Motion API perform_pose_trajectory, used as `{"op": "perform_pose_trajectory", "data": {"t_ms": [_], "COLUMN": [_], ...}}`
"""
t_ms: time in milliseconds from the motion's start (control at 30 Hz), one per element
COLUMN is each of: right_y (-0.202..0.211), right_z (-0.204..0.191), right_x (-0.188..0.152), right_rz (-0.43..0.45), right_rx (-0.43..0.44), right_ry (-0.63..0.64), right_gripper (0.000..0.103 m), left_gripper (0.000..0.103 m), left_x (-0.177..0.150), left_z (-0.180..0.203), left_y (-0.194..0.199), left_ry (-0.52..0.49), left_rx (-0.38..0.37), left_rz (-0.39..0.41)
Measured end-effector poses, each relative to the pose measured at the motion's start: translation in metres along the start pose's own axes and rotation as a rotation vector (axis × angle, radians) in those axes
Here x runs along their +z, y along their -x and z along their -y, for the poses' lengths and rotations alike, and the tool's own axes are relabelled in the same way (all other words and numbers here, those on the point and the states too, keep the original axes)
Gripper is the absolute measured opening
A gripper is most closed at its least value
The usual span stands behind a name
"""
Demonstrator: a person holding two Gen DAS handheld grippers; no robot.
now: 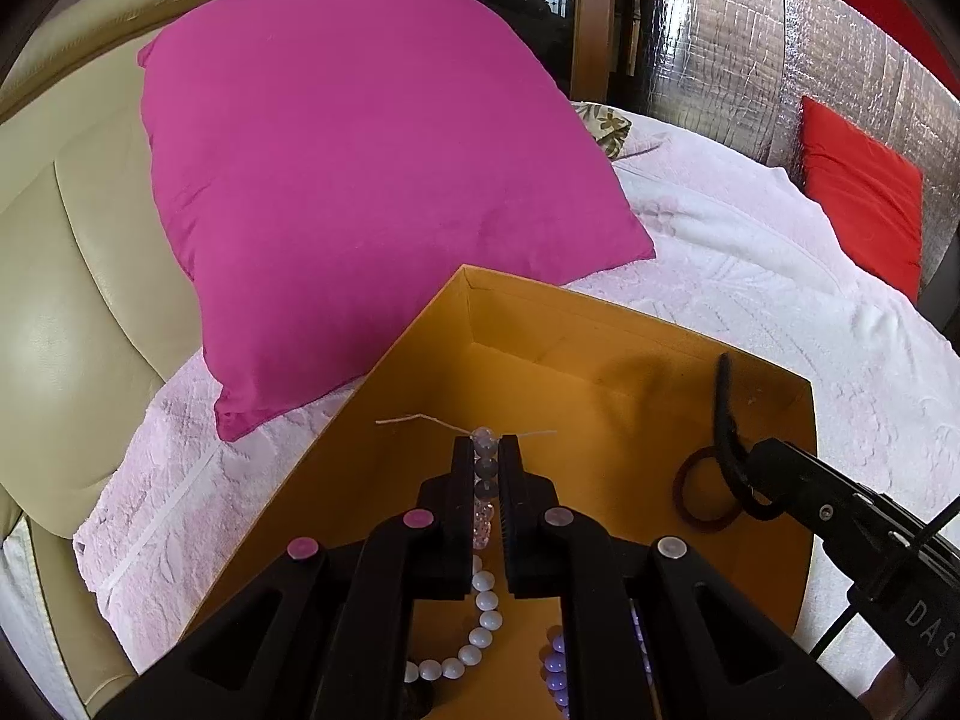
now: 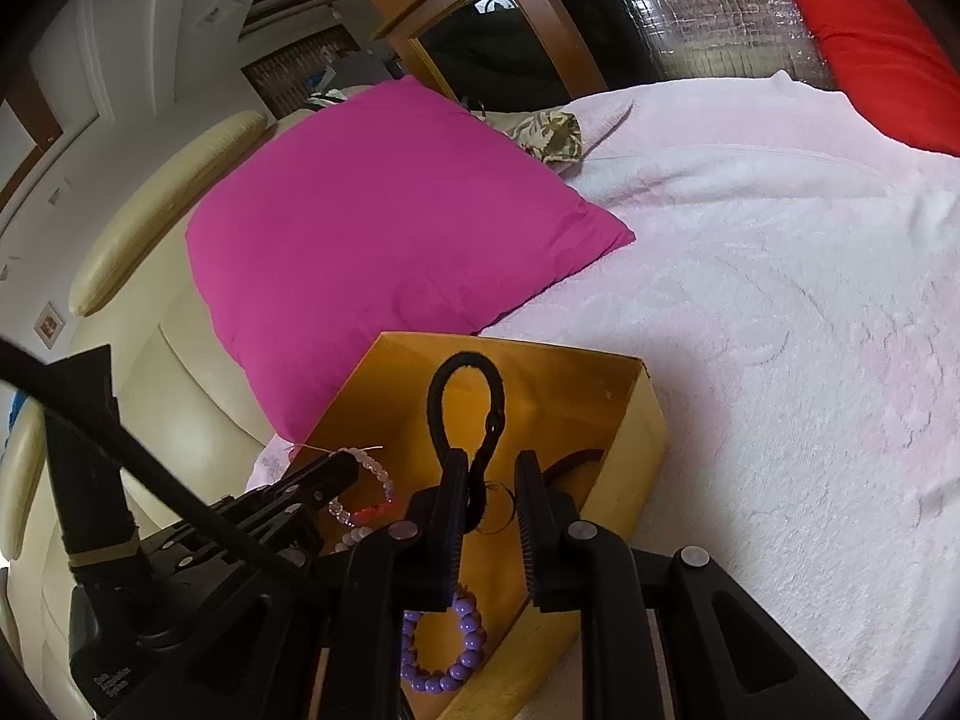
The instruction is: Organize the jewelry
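Observation:
An open orange box (image 1: 600, 306) (image 2: 651, 426) lies on the bed. My left gripper (image 1: 486, 447) (image 2: 348, 465) is shut on a clear and grey beaded bracelet (image 1: 486, 468) (image 2: 378, 474), held over the box's left side. My right gripper (image 2: 493, 468) (image 1: 753, 459) is shut on a black band (image 2: 465, 387) (image 1: 726, 402), whose loop stands up above the fingers over the box. In the box lie a white bead bracelet (image 1: 483, 618), a purple bead bracelet (image 2: 447, 654) (image 1: 555, 663), a dark red ring band (image 1: 699, 495) (image 2: 579, 459) and a thin gold hoop (image 2: 501, 510).
A large magenta pillow (image 1: 360, 180) (image 2: 384, 228) leans just behind the box against a cream padded headboard (image 1: 72, 330). Pale pink blanket (image 2: 780, 330) spreads to the right. A red cushion (image 1: 864, 210) and a wooden cabinet (image 1: 516, 0) stand at the back.

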State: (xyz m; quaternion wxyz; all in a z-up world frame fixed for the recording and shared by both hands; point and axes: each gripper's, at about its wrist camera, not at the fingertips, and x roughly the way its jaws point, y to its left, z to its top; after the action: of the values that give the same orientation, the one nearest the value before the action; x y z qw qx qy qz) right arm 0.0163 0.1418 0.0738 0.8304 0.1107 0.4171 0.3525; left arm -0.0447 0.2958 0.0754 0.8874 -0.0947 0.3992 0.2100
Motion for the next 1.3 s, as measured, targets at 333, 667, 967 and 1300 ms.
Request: {"op": "perform_pose_trajectory", "data": {"t_ms": [333,667,967,1300], "right_y": [0.002,0.012,0.032,0.066], "right_z": [0.0,0.003,0.006,0.01], "right_x": [0.0,0.003,0.002,-0.014], "right_rz": [0.006,0.017,0.045,0.053], "right_rx": [-0.01,-0.017,-0.021,-0.076], "right_ry": [-0.003,-0.019,-0.052,-0.05], "right_gripper": [0.018,0.018,0.018,0.022], "left_gripper": [0.047,0.071,0.078,0.082], "left_x": [0.001,0.004,0.002,-0.009], "left_z": [0.0,0.0,-0.001,0.015], "left_y": [0.002,0.014,0.036,0.076], "left_ry": [-0.011,-0.022,-0.003,-0.042], "left_rx": [0.016,0.045,0.063,0.125], "left_rz": [0.014,0.058,0.083,0.138]}}
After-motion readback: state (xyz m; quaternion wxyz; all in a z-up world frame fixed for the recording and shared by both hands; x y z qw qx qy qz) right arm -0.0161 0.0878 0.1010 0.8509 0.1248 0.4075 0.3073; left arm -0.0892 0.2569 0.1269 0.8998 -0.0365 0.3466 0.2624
